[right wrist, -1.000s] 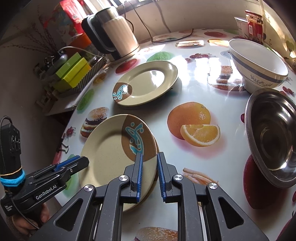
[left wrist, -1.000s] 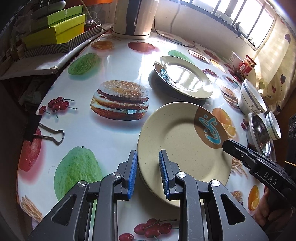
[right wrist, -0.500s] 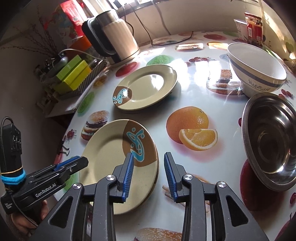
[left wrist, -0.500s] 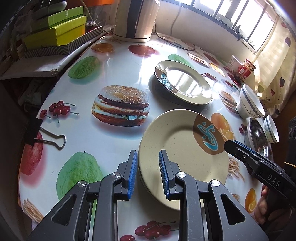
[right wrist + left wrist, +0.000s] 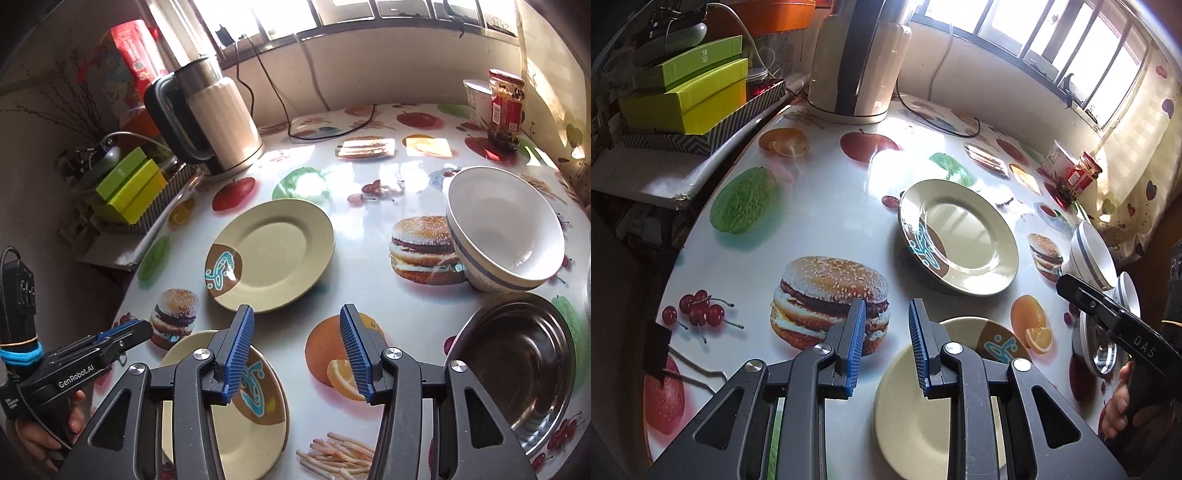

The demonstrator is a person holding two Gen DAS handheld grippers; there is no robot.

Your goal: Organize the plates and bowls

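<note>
Both grippers empty: left gripper (image 5: 884,347) jaws narrowly parted, right gripper (image 5: 295,352) jaws just opening wider. Near plate (image 5: 236,435) flat below them; far plate (image 5: 273,254) ahead, nearer the right.

Right gripper (image 5: 297,352) jaws have just been opening: a second ago they pinched the near plate (image 5: 236,417) rim, now nothing sits between them. Left gripper (image 5: 886,345) has backed off the same plate (image 5: 923,402); its rim was between the fingers, now the gap is bare. Both grippers have pulled back and risen, so the plate lies free on the table (image 5: 820,221).
</note>
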